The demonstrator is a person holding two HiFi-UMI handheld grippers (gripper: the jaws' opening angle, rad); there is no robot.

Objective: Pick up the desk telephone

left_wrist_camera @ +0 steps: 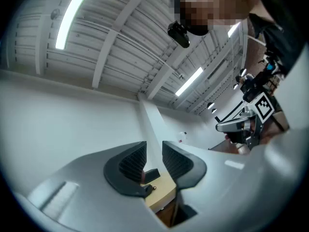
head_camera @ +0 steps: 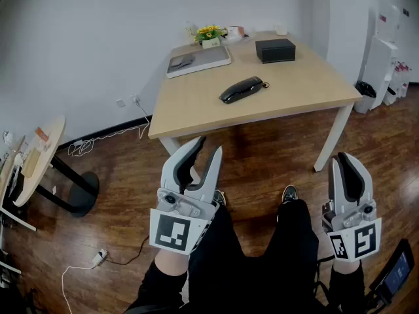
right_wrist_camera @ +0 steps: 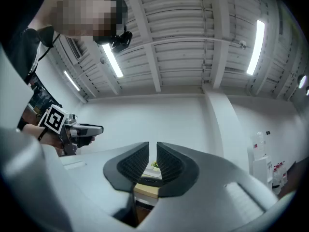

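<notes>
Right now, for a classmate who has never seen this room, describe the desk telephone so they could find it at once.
Find the light wooden table by the white wall. Near its middle, closer to the near edge than the black box and grey tray, lies the telephone. It is the only long, curved, glossy black thing there.

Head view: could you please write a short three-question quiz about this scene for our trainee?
1. True or false: the desk telephone is lifted off the table.
2. What does the left gripper hold? A the telephone; B nothing; C the table's edge.
3. Fill in: the telephone's colour is ___.
Key: 1 false, it lies on the table; 2 B, its jaws are shut and empty; 3 black.
</notes>
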